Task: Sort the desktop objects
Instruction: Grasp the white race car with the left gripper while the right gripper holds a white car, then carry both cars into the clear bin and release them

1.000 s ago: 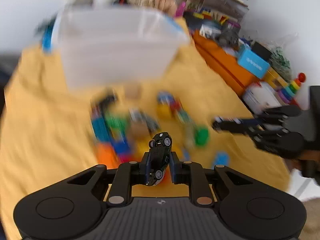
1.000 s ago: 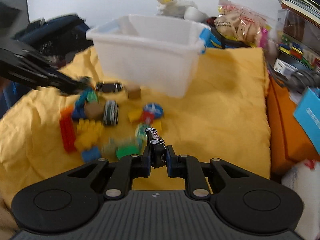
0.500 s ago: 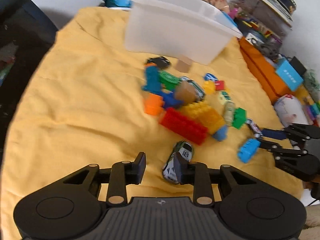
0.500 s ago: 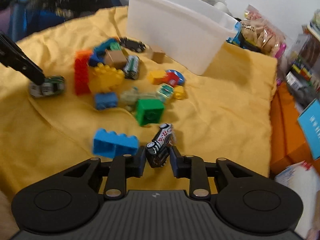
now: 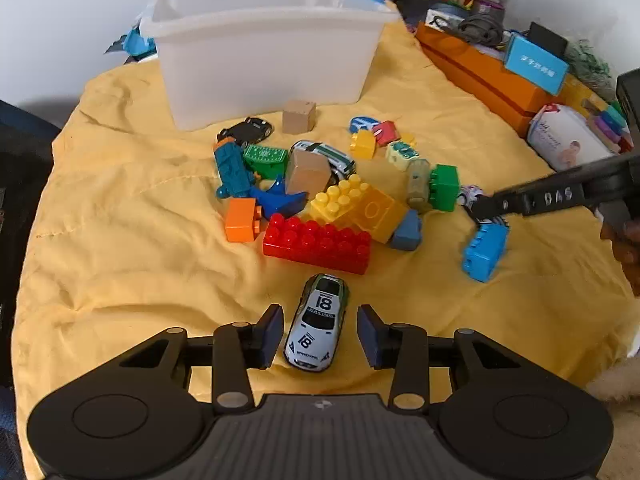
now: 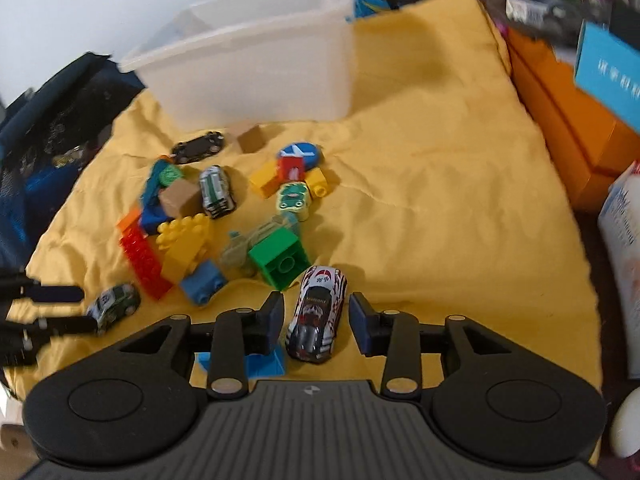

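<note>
- Left wrist view: the left tongs stand spread, their jaws having just been opening, with the white and green race car lying on the yellow cloth between the pads, touching neither.
- Right wrist view: the right tongs are likewise spread, jaws just opened wider, and the flame-patterned car sits free between them, near the green block.
- Both cars appear set down on the near side of the cloth, apart from the mixed pile of bricks; the white bin stands behind the pile.
- To finish the release well, I would let each pair clear its car fully before lifting, then draw straight back and up so a pad does not clip a wheel and send the car rolling.
- On the right, a blue brick lies just under the left pad; lifting before moving sideways would avoid dragging it.
- Cloth folds may tip a small car, so a slow withdrawal seems wise.
- Next picks probably come from the pile: the striped car is wedged against a wooden cube.
</note>
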